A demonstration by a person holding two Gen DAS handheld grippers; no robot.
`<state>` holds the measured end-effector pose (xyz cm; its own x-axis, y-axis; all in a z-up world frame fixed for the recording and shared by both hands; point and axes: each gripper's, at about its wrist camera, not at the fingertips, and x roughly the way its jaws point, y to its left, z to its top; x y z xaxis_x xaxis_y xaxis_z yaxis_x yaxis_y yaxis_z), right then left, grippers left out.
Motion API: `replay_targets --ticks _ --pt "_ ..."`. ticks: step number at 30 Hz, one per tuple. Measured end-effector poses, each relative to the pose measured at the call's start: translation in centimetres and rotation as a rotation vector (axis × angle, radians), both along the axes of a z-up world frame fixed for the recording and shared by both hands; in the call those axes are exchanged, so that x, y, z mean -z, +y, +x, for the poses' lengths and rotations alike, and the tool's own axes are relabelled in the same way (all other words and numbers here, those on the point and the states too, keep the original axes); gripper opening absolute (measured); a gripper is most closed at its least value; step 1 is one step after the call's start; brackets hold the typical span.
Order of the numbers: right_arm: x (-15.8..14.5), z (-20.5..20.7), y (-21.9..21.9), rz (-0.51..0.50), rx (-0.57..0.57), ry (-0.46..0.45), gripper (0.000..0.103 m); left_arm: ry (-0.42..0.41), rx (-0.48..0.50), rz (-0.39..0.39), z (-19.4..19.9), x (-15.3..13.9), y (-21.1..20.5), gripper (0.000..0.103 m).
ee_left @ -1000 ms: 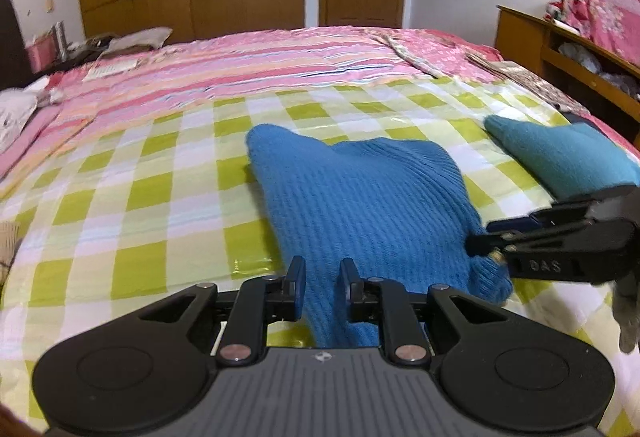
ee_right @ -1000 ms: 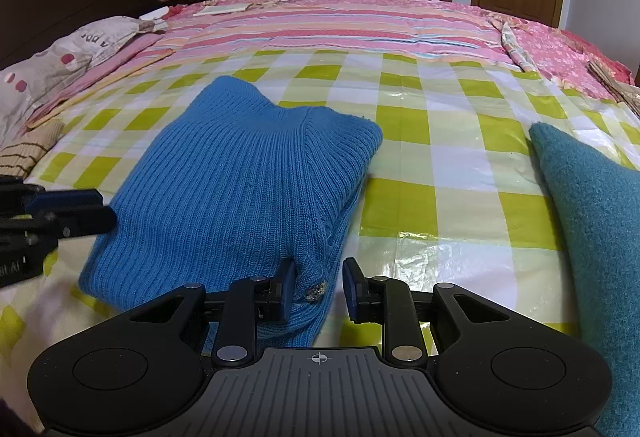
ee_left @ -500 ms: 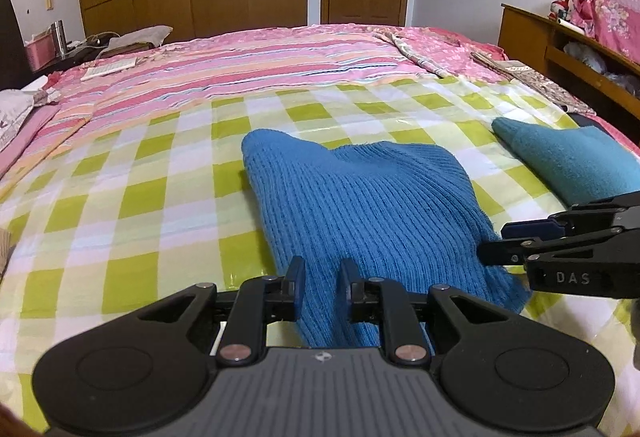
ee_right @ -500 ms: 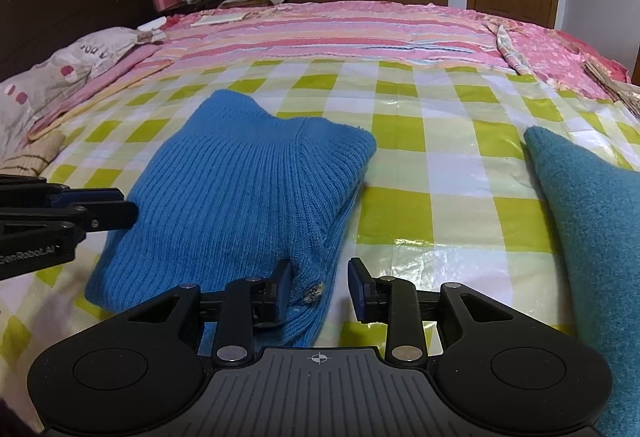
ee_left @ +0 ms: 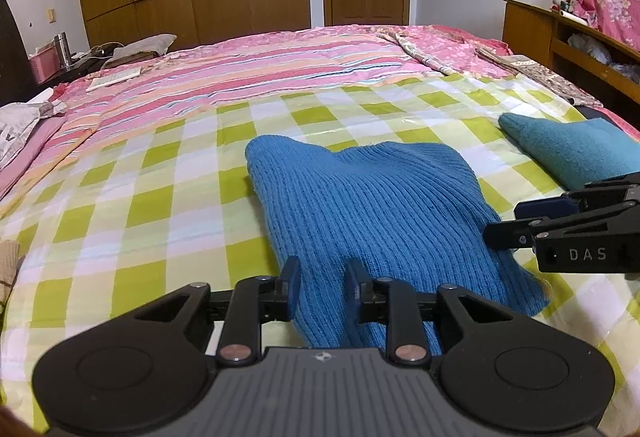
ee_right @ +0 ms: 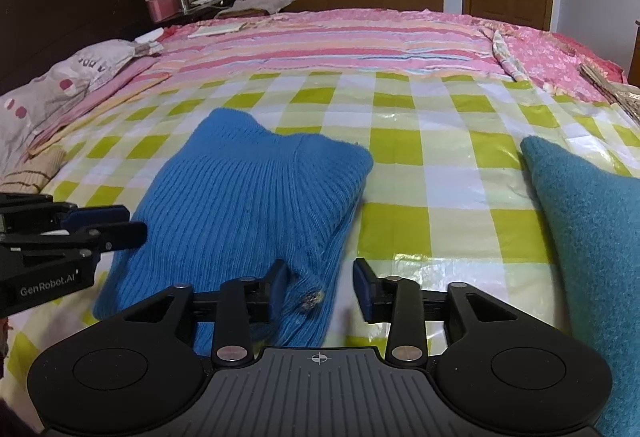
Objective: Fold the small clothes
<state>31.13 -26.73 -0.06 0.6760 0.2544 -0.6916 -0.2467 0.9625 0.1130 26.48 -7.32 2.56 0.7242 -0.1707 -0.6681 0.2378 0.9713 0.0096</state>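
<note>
Both jaws are opening: the left hand-held gripper point(ee_left: 319, 283) eases narrowly and the right hand-held gripper point(ee_right: 320, 287) spreads wider than a second ago, letting the folded blue ribbed sweater point(ee_left: 372, 213) settle on the checked bed cover point(ee_left: 160, 173), this fold apparently finished.

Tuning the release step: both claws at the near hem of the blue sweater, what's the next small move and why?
Probably let go fully and lift both claws clear. The blue sweater lies folded flat on the checked cloth; the left claw and right claw are opening, with hem fabric between each pair of fingers.
</note>
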Motion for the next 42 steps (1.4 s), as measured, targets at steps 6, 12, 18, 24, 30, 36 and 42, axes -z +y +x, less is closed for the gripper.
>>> replay_targets --ticks 6,12,18,24,30,36,42 --pt "0.4 1.2 -0.5 0.041 0.033 -0.004 0.059 0.004 -0.017 -0.011 0.6 0.1 0.3 0.043" --pt "1.5 2.3 -1.0 0.114 0.049 0.018 0.067 0.011 -0.020 -0.026 1.3 0.5 0.3 0.048" --pt "2.2 3.1 -1.3 0.166 0.063 0.035 0.069 0.012 -0.029 -0.042 1.9 0.8 0.7 0.053" --pt "2.5 3.2 -1.2 0.181 0.063 0.032 0.069 0.009 -0.030 -0.046 2.0 0.8 0.8 0.055" --pt "2.7 3.2 -1.3 0.192 0.061 0.034 0.070 0.008 -0.033 -0.048 2.1 0.8 0.9 0.056" --pt "2.7 3.2 -1.3 0.191 0.061 0.033 0.070 0.006 -0.032 -0.047 2.0 0.8 1.0 0.056" --pt "2.7 3.2 -1.2 0.187 0.061 0.032 0.071 -0.013 -0.039 -0.067 1.8 0.4 1.6 0.056"
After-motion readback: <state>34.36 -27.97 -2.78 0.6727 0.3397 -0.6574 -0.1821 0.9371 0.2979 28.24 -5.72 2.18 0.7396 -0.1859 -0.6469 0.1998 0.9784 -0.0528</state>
